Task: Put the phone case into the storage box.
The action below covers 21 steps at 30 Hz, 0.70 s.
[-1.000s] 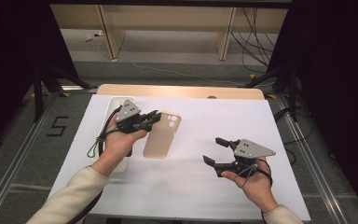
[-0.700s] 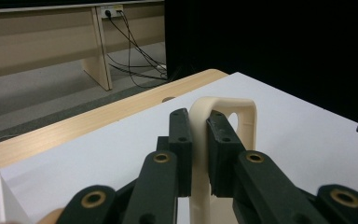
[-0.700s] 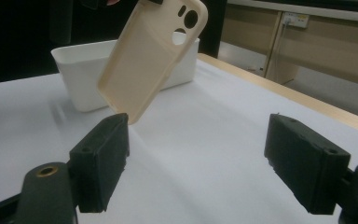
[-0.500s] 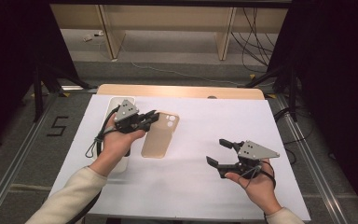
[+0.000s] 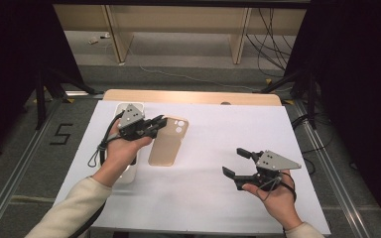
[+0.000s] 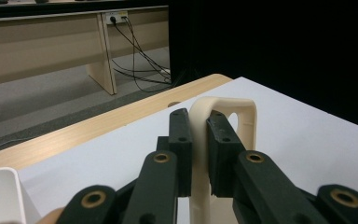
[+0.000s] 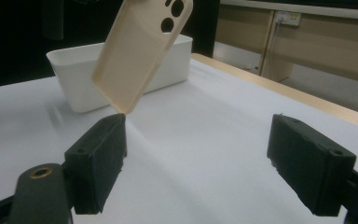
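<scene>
Two grippers are at work, one in each hand. The left gripper [image 5: 159, 124] has its black jaws pinched tight on the thin side edge of a beige soft plastic phone case [image 5: 167, 142], near the end w/ the camera holes. In the left gripper view the case wall [image 6: 200, 154] stands straight up between the two pads, which press on it from both sides. The case is lifted off the white table sheet [image 5: 218, 198] and tilted: camera-hole end high, plain end low, as the right gripper view shows it [image 7: 140, 51].

The right gripper [image 5: 235, 162] is wide open w/ nothing in it. It sits low, near the person's side of the table, well apart from the case.

From the right gripper the case lies up and to the left, across bare sheet. Its long axis runs from far to near in the high view, so the low plain end points toward the person. That free end is the part closest to the open jaws. The left hand is the nearer one by far, since it's got the case already.

Behind the case sits a white plastic box [image 7: 74, 74], beside the left hand.
</scene>
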{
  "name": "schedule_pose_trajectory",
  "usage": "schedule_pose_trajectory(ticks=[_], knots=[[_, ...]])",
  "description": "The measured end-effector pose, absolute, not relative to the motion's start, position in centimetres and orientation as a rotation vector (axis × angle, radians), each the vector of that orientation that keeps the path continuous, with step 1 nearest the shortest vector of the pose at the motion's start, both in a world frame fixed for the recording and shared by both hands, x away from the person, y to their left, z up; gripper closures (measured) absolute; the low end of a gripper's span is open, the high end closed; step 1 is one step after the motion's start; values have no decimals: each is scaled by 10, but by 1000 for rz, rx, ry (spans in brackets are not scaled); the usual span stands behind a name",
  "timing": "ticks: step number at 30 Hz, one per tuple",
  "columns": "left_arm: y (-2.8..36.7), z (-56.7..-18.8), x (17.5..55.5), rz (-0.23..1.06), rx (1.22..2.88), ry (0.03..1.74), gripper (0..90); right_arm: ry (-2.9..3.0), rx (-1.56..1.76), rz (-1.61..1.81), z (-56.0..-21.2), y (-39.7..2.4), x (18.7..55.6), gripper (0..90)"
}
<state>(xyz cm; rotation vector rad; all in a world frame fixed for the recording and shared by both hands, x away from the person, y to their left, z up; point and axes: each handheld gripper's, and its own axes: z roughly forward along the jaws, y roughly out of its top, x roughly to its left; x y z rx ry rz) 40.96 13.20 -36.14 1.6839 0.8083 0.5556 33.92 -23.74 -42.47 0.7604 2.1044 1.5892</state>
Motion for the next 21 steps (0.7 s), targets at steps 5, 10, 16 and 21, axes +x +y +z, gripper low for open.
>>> schedule_pose_trajectory(ticks=[5,10,16,21], knots=[[133,-360,410,560,1677,810,820,2095,735,1591,-426,-239,339,209],[135,-356,410,569,1674,807,820,2083,730,1603,-427,-240,339,209],[137,-353,411,576,1667,806,820,2100,746,1574,-426,-243,337,209],[138,-352,411,588,1668,797,820,2114,774,1573,-427,-244,335,210]])
